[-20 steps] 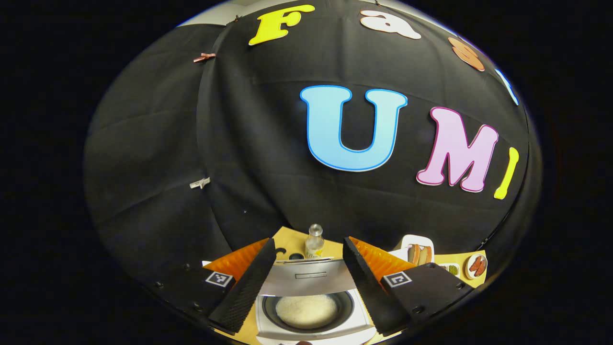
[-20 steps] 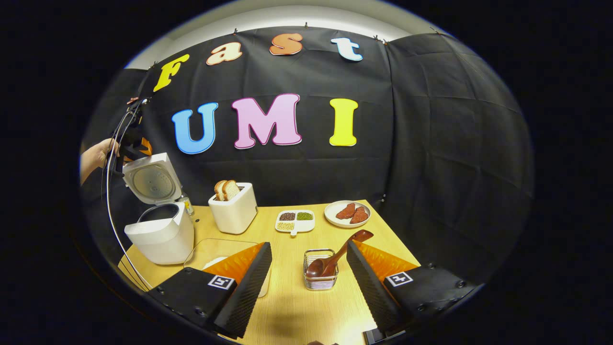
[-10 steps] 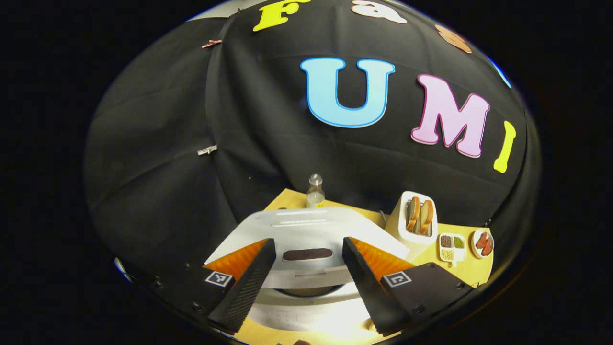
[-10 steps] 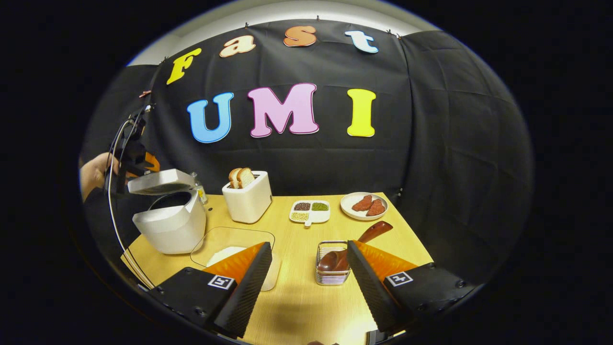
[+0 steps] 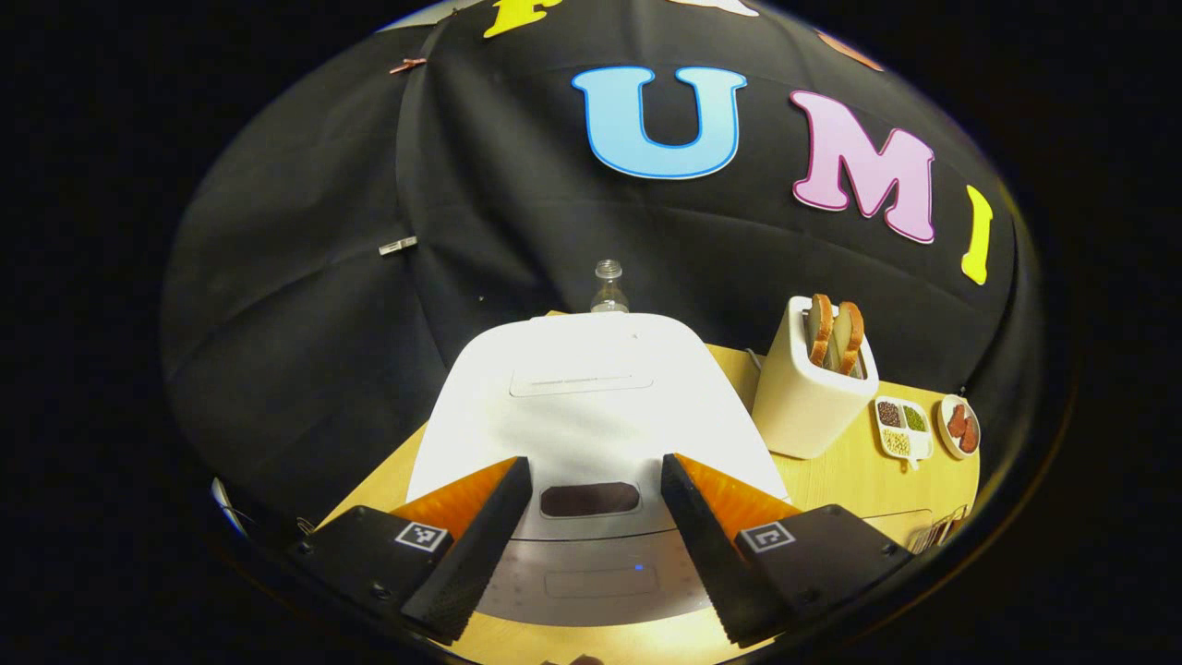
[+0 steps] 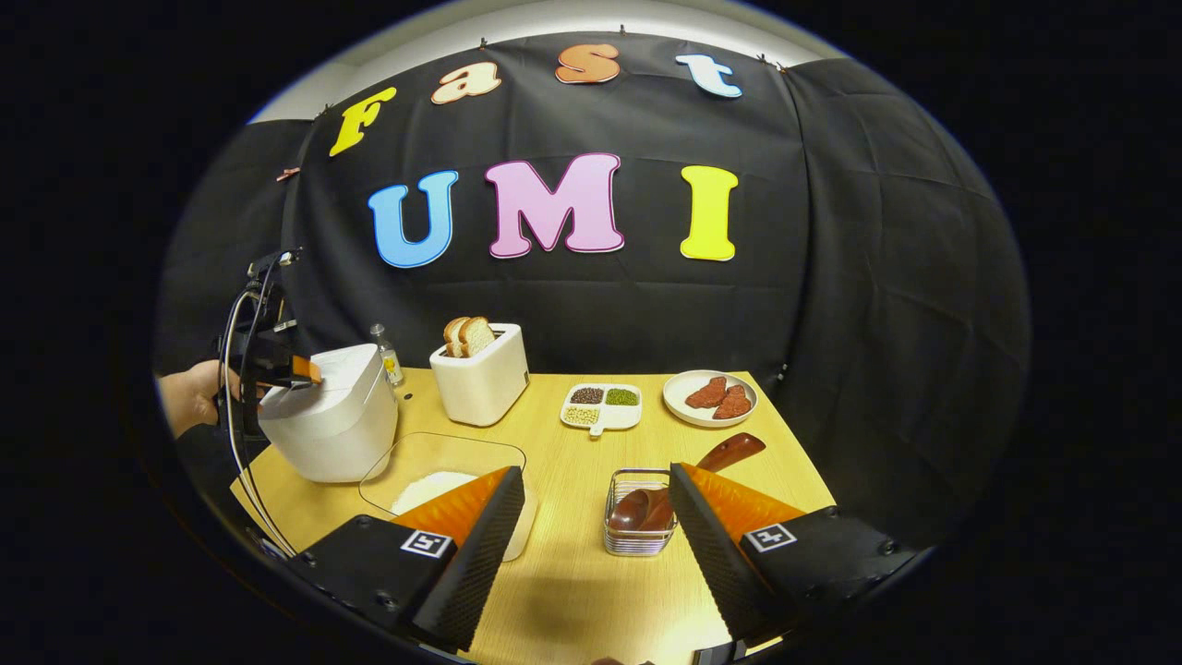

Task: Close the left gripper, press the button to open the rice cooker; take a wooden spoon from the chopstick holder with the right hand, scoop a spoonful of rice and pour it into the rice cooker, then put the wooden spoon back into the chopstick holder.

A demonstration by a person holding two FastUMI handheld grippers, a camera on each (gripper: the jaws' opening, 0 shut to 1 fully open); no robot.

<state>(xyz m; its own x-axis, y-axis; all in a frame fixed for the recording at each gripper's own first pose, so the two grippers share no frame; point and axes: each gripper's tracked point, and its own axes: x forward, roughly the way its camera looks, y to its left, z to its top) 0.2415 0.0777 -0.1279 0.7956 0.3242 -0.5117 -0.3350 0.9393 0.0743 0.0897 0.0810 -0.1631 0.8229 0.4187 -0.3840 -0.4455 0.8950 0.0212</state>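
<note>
A: Where is the rice cooker point(image 5: 596, 406), and how does it sit?

B: At the left end of the wooden table point(image 6: 591, 573), white, with its lid down flat. In the left gripper view its top lies just beyond the left gripper point(image 5: 591, 545), with a dark oval window between the two fingers and a grey front panel below that.

A: And that gripper's state?

B: Spread apart, the jaws wide with nothing between them. In the right gripper view the same gripper point(image 6: 277, 365) sits at the cooker's upper left edge, held by a hand point(image 6: 194, 397); whether it touches the lid I cannot tell.

A: The spoon?

B: The wooden spoon point(image 6: 688, 480) lies tilted in the wire holder point(image 6: 637, 531), bowl down, handle sticking out up and to the right. The holder stands just beside the right finger of the right gripper point(image 6: 596, 554), partly hidden by it.

A: Is the right gripper holding anything?

B: No. Its fingers stand wide apart over bare table.

A: What else is nearby?

B: A clear container of rice point(image 6: 434, 471) sits in front of the cooker, partly behind the right gripper's left finger. Farther back stand a toaster point(image 6: 480, 379) with two slices of bread point(image 6: 466, 334), a divided dish of beans point(image 6: 600, 406) and a plate with meat point(image 6: 709, 397). A small bottle point(image 5: 608, 288) stands behind the cooker, against the wall.
</note>
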